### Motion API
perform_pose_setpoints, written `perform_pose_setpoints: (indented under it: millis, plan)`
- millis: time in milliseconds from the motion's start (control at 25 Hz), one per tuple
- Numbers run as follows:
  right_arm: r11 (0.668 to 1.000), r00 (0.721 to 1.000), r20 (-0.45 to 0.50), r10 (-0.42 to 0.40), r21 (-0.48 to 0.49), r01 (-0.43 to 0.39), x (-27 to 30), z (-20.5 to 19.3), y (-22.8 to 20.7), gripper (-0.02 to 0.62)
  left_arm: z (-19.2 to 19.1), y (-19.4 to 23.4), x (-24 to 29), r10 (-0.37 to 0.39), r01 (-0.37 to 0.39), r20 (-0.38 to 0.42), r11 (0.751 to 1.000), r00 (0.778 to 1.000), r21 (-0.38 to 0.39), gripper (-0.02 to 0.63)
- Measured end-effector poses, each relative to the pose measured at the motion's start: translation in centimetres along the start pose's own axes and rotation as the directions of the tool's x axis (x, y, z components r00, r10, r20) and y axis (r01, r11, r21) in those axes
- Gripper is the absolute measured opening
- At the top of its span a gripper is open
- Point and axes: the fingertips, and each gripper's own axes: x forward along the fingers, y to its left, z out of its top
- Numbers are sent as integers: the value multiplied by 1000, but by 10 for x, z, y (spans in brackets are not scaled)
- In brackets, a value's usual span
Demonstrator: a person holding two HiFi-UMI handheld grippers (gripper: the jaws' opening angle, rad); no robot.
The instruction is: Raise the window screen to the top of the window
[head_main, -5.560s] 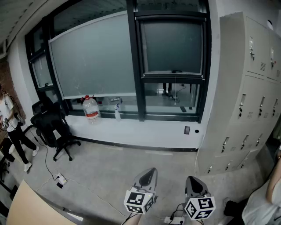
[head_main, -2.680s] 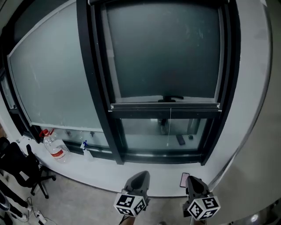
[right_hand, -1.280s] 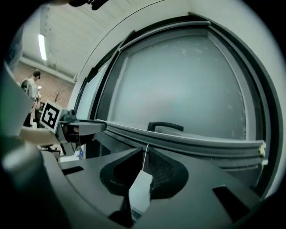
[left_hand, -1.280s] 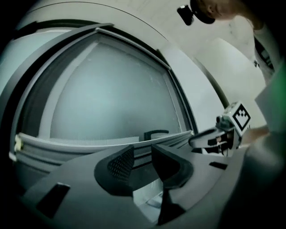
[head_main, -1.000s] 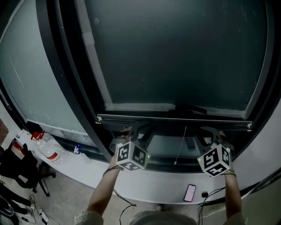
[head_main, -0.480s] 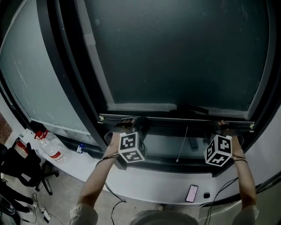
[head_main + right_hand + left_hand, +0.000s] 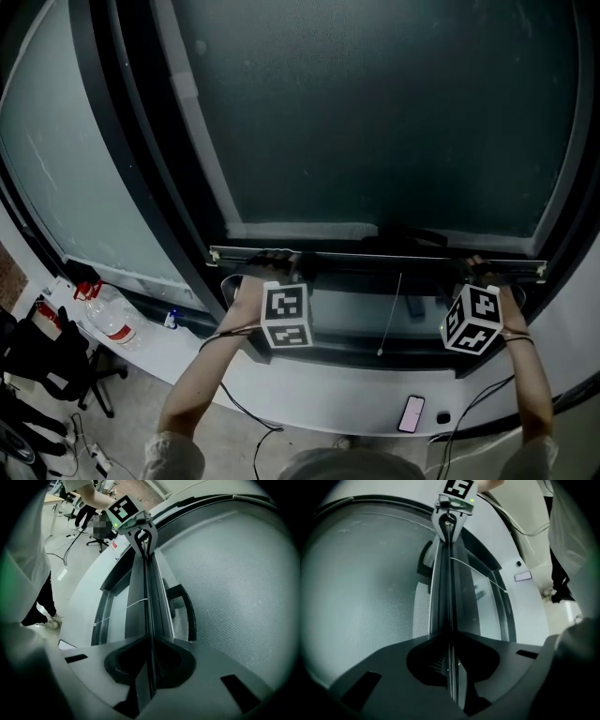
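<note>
Jaws of left gripper (image 7: 450, 641) are closing w/ the thin lip of the bottom rail (image 7: 446, 583) between them, pads pinching it near the rail's left end. Jaws of right gripper (image 7: 151, 644) are clamped on the same lip near the rail's right end. Each gripper view shows the other gripper at the far end of the rail, also on it. In head view the rail runs approx level across the window, w/ a black handle (image 7: 405, 232) at its mid, on the mesh side, between the two grips. Window screen (image 7: 375, 112) is grey mesh filling the view above the rail; its btm edge sits low in the opening, w/ bare glass (image 7: 342, 314) under it. Thin pull cord (image 7: 390, 314) hangs from mid rail in front of that glass. Marker cubes (image 7: 286, 317) sit just below the rail, forearms (image 7: 211, 375) reaching up to them. Lower down: white sill (image 7: 309, 394) w/ a phone (image 7: 410, 412) at right, and a water bottle (image 7: 105, 321) far left on the ledge.
</note>
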Motion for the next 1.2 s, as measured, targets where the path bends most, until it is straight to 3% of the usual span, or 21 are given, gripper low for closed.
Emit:
perform_pose_setpoints:
  millis: [160, 560, 720, 880, 1080, 1200]
  plan:
    - [999, 999, -24, 31, -8, -32, 1, 0, 1, 38, 2, -3, 2, -63, 67, -48, 994, 997, 85, 41]
    - [998, 993, -100, 61, -8, -62, 3, 0, 0, 27, 1, -3, 1, -69, 68, -28, 998, 997, -15, 29]
    - [994, 981, -164, 106, -7, -109, 3, -1, 1, 26, 1, -4, 2, -122, 121, -17, 992, 992, -40, 26]
    - [982, 970, -156, 187, 18, -187, 4, 0, 1, 23, 0, -4, 2, -221, 225, 53, 972, 974, -75, 21]
    - [964, 948, -176, 264, 27, -264, 2, 1, 0, 21, 2, -4, 1, -272, 278, 69, 957, 960, -88, 21]
    - [948, 932, -172, 318, 29, -317, 1, 1, 4, 20, 2, -6, -1, -348, 356, 81, 928, 934, -112, 20]
